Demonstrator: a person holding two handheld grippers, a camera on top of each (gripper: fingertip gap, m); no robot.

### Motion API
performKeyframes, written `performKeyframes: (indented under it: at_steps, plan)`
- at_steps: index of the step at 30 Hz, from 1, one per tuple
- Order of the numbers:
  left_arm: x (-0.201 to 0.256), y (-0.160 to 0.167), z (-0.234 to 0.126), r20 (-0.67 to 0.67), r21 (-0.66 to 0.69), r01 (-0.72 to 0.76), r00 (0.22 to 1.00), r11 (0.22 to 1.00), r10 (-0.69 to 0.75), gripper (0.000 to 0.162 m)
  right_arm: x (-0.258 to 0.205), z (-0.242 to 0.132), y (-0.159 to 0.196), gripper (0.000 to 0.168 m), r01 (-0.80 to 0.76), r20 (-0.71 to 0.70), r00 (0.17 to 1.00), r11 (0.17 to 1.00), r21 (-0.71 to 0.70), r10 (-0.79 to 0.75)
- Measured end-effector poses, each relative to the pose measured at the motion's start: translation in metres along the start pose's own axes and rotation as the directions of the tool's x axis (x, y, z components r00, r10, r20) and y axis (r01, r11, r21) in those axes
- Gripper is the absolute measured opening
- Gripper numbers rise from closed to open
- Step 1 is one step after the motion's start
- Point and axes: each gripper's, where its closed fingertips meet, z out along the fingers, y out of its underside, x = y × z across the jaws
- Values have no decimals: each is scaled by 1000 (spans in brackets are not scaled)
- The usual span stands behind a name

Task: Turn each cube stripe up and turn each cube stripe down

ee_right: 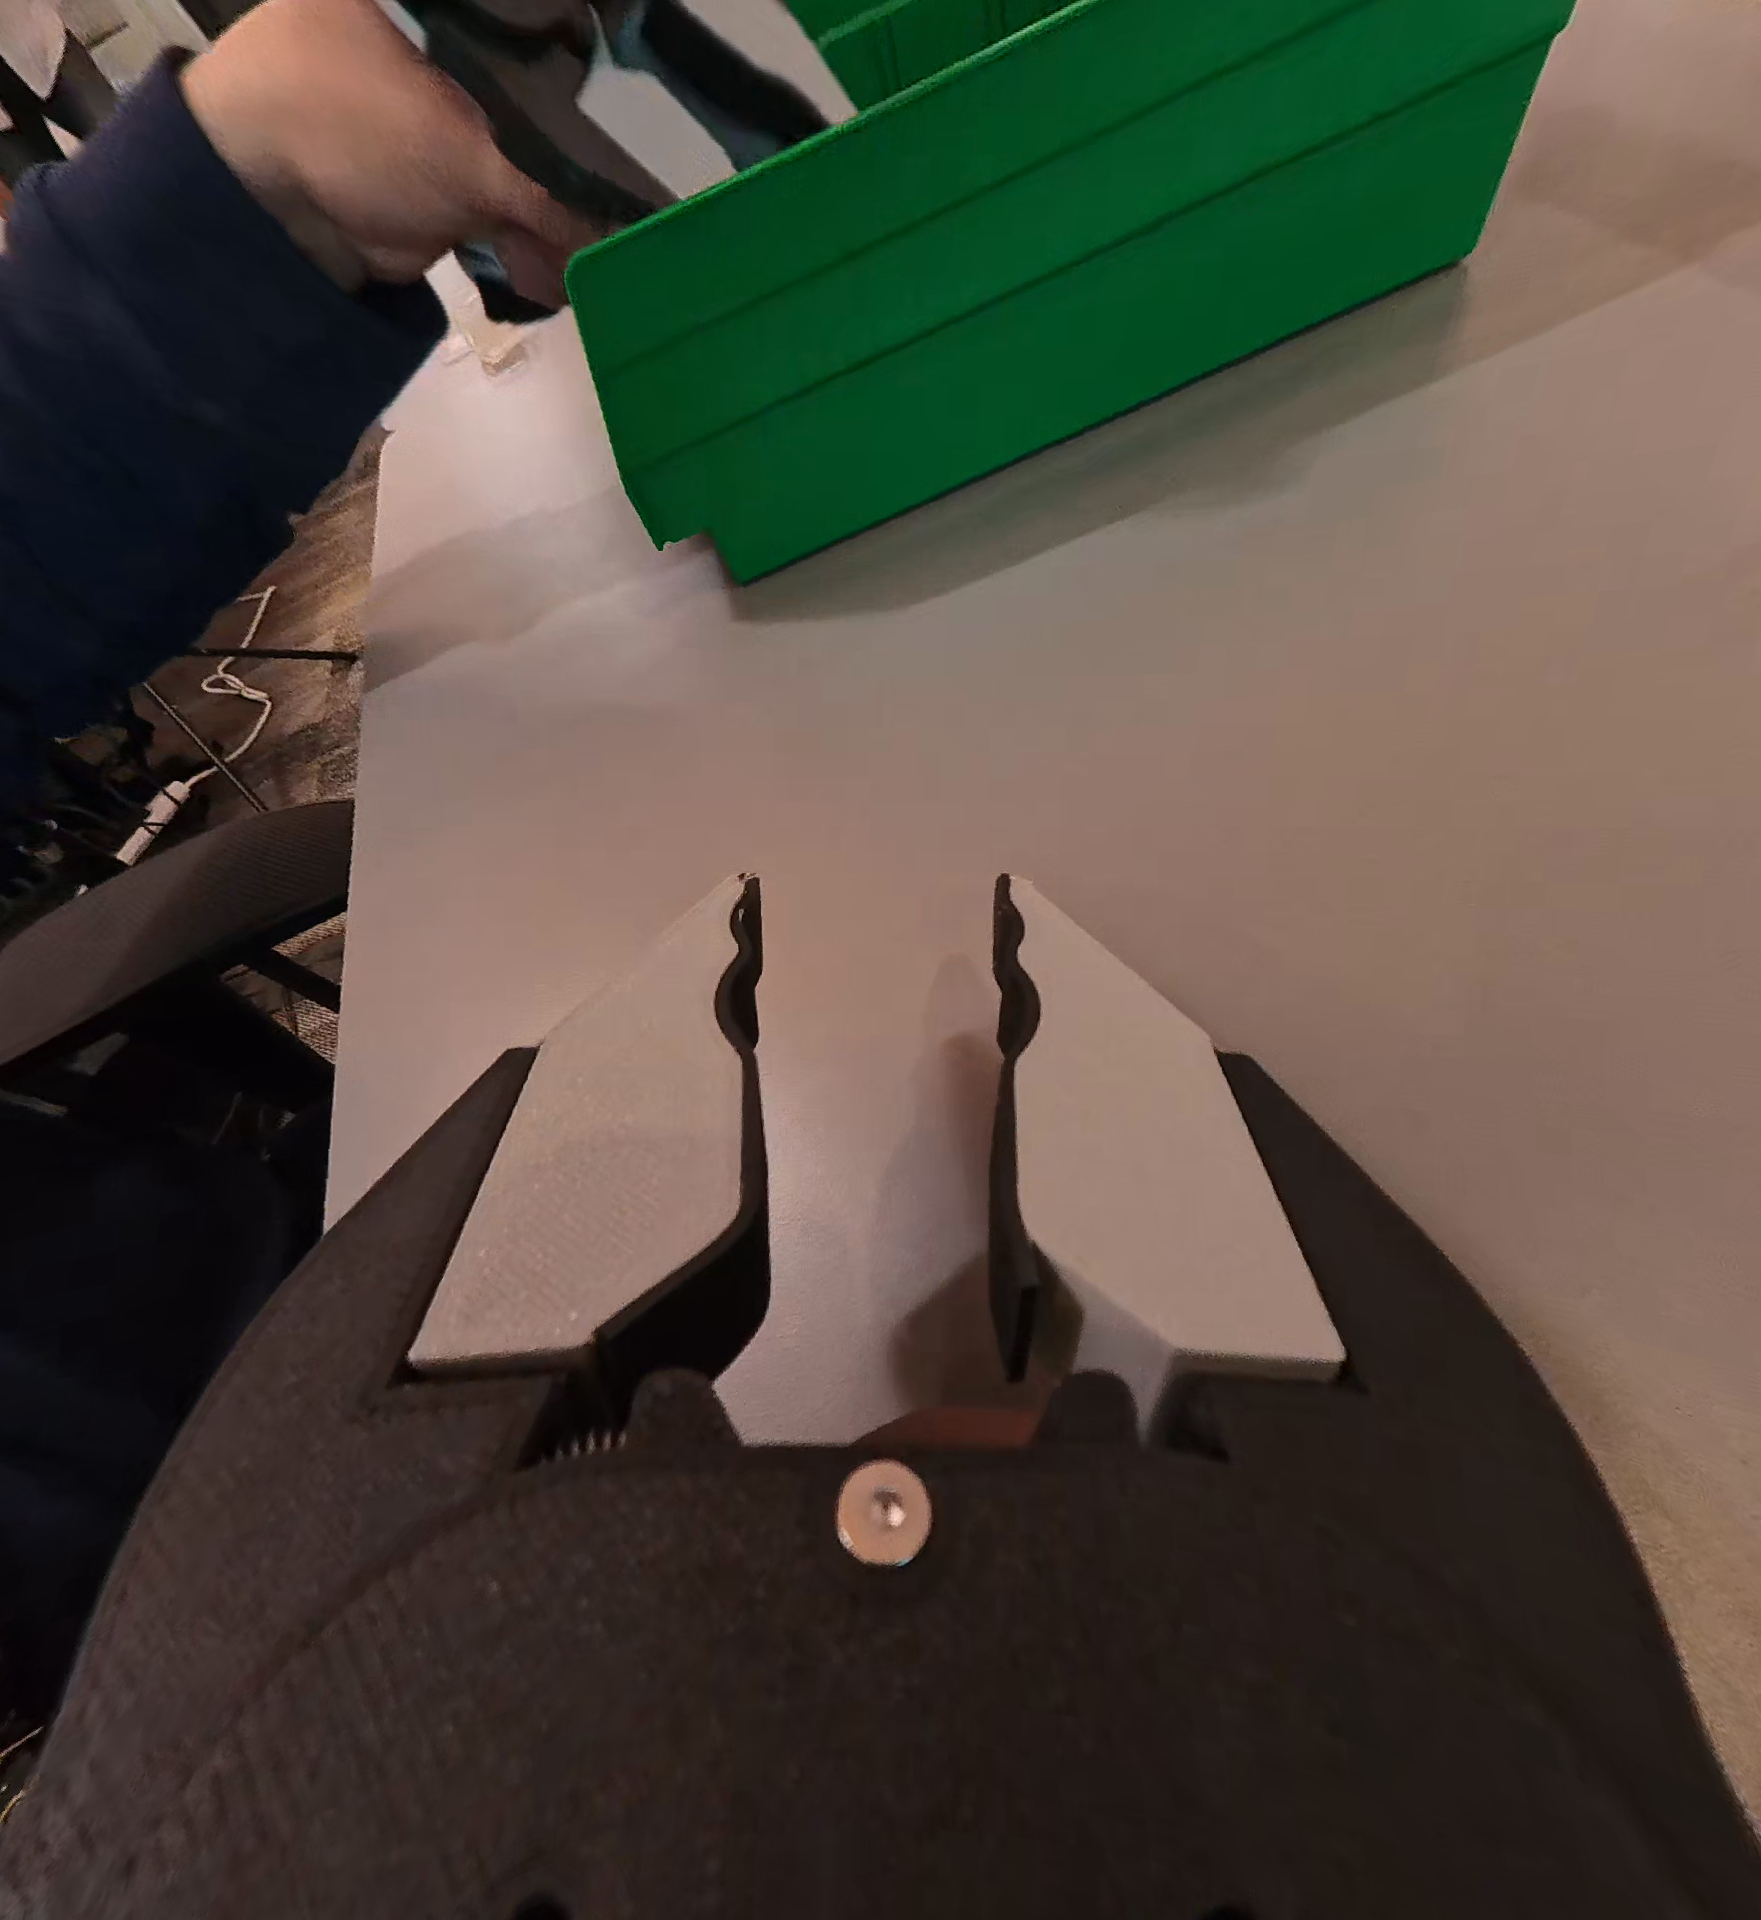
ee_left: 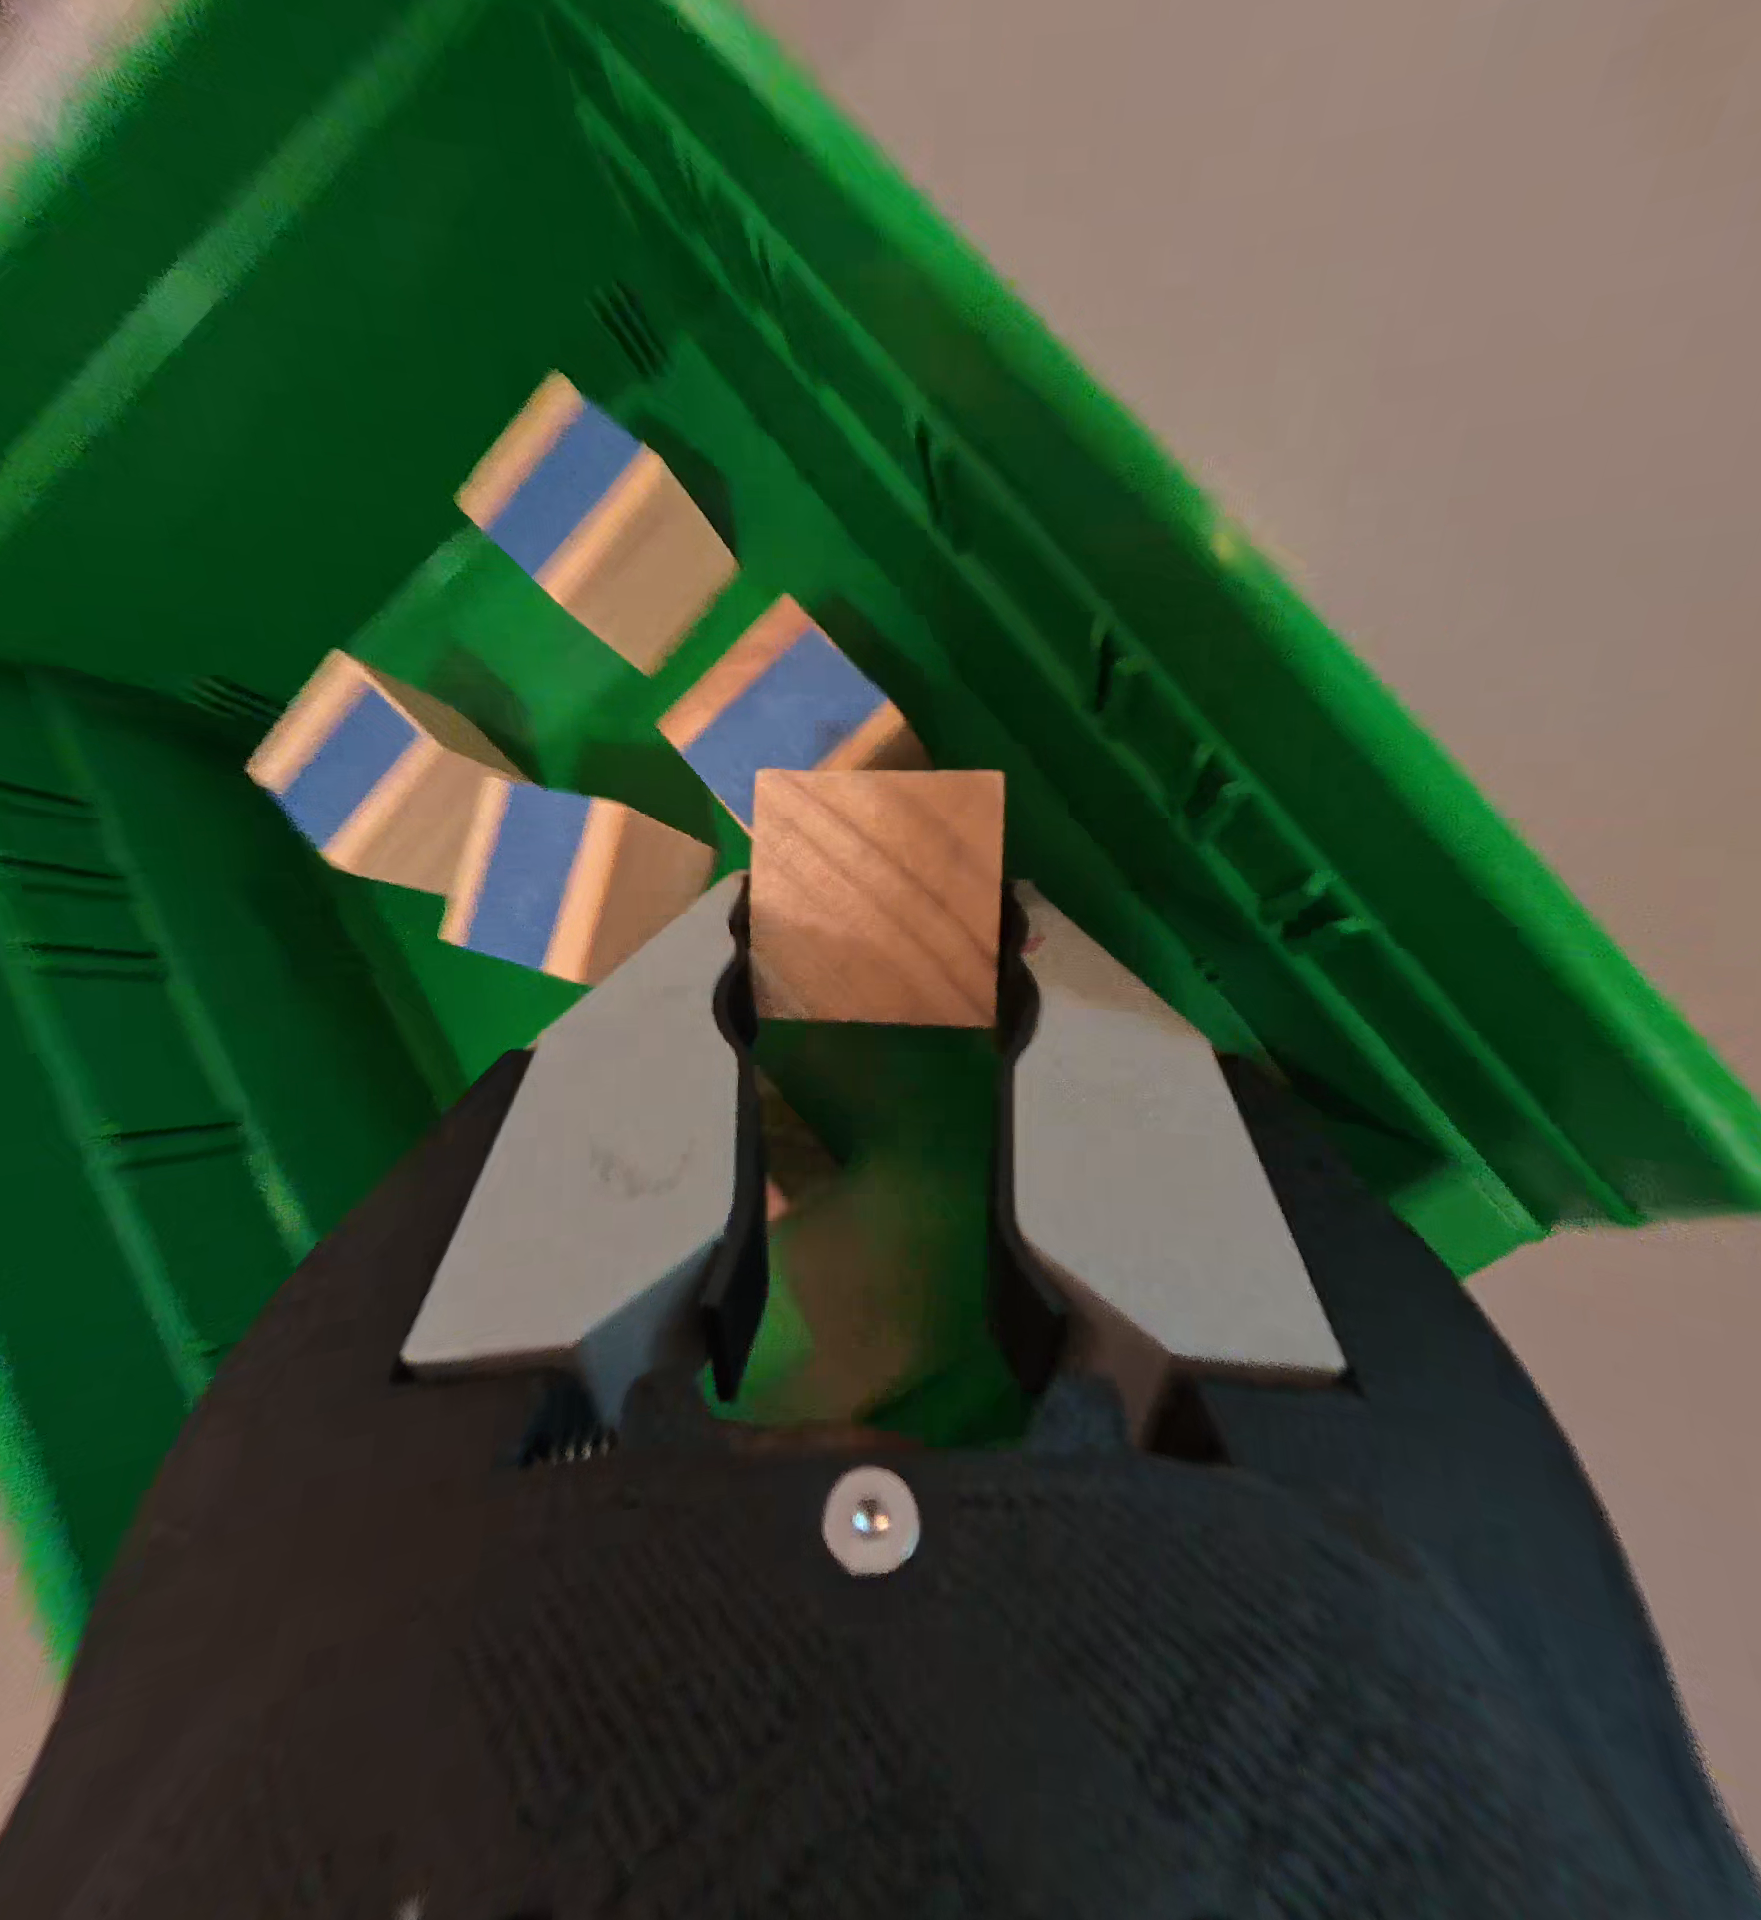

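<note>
1. Nearest to the left wrist camera is the left gripper, and its jaws are closed on a plain-faced cube; on the face toward us I see only wood grain, no stripe.
2. This held cube hangs over the green bin, near the bin's right wall, and seems lifted from the floor of it.
3. Behind it, farther in the bin, four striped cubes lie with the blue stripe up; the two on the left touch each other.
4. My judgement: the stripe-up part looks mostly done, and the held cube is the one now being turned. All the stripe-down turning is still left.
5. Over the bare grey table, the right gripper has its jaws apart and holds nothing, well apart from the bin.
6. At far left, a person's hand in a dark sleeve reaches toward the bin.
</note>
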Motion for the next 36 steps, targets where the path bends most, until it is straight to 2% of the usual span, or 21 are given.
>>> performKeyframes:
  at_steps: [1, 6, 8, 10, 12, 15, 21, 23, 25, 28, 32, 36]
  plan:
    - [-4, -11, -11, 42, 61, -24, 999, 998, 21, 45, -1, 0, 0, 42, -1, 5, 1000, 1000, 1, 1]
    - [7, -67, -72, 162, 341, -142, 983, 929, 90, 44, -12, -2, -7, 44, -40, 88, 995, 999, 35, 37]
    - [34, -91, -94, 217, 464, -256, 961, 848, 172, 44, -19, -6, -13, 45, -61, 143, 988, 996, 62, 52]
    - [72, -107, -104, 284, 528, -387, 919, 755, 273, 44, -29, -11, -22, 48, -88, 207, 976, 990, 106, 64]
    - [111, -116, -100, 368, 540, -504, 862, 674, 350, 44, -38, -20, -36, 52, -128, 279, 957, 977, 172, 76]
    - [150, -124, -76, 471, 511, -621, 780, 594, 412, 44, -40, -32, -53, 57, -204, 340, 934, 944, 260, 108]
    - [199, -139, -41, 528, 521, -706, 708, 480, 468, 44, -16, -27, -48, 63, -190, 202, 970, 943, 275, 136]
    - [211, -141, -37, 544, 517, -731, 683, 445, 488, 43, -13, -23, -45, 56, -181, 180, 974, 949, 259, 137]
    - [213, -139, -35, 547, 512, -732, 681, 449, 487, 44, -17, -21, -43, 43, -157, 189, 976, 957, 246, 112]
    - [211, -133, -28, 498, 541, -686, 727, 486, 472, 43, -13, -14, -38, 43, -103, 119, 990, 971, 216, 79]
    - [206, -126, -13, 484, 515, -666, 746, 540, 458, 43, -1, -5, -30, 43, -9, -16, 1000, 986, 165, 12]
    - [206, -121, 0, 375, 531, -579, 816, 619, 440, 44, 15, -4, -25, 42, 67, -164, 985, 990, 126, -46]
